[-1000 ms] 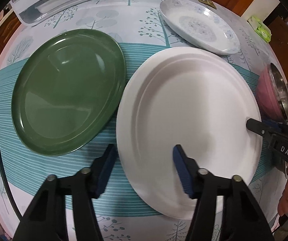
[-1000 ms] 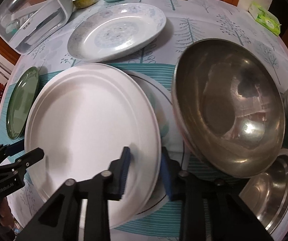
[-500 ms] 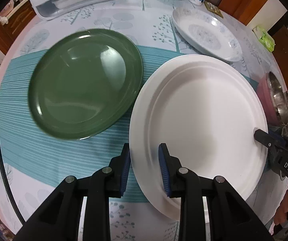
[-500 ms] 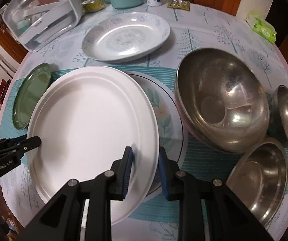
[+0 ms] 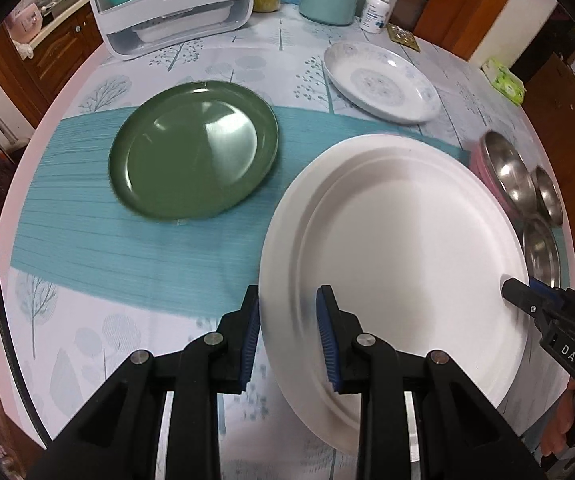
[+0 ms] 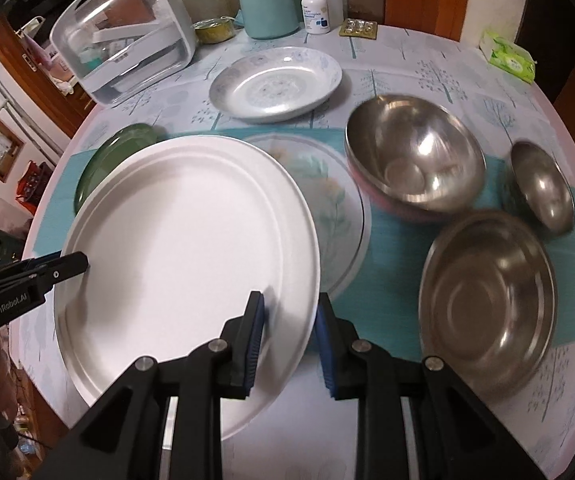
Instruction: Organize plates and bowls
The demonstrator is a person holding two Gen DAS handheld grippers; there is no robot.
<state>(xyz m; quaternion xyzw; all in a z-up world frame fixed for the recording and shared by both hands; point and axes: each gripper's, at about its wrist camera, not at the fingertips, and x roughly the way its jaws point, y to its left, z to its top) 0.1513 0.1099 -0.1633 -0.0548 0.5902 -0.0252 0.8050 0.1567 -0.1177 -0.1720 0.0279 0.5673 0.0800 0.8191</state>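
Two grippers hold your white plate (image 5: pixel 399 248) by opposite rims: the left gripper (image 5: pixel 287 332) and right gripper (image 6: pixel 289 336) are each clamped narrow on it. It hangs tilted above the table (image 5: pixel 99 320), right of the green plate (image 5: pixel 193 148), partly over a floral plate (image 6: pixel 335 200).

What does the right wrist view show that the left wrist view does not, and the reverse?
Only the right wrist view shows the floral plate lying beneath the white plate, and the open insides of three steel bowls. Only the left wrist view shows the whole green plate. Both show the white plate held at opposite rims by the left gripper and right gripper, plus the patterned dish.
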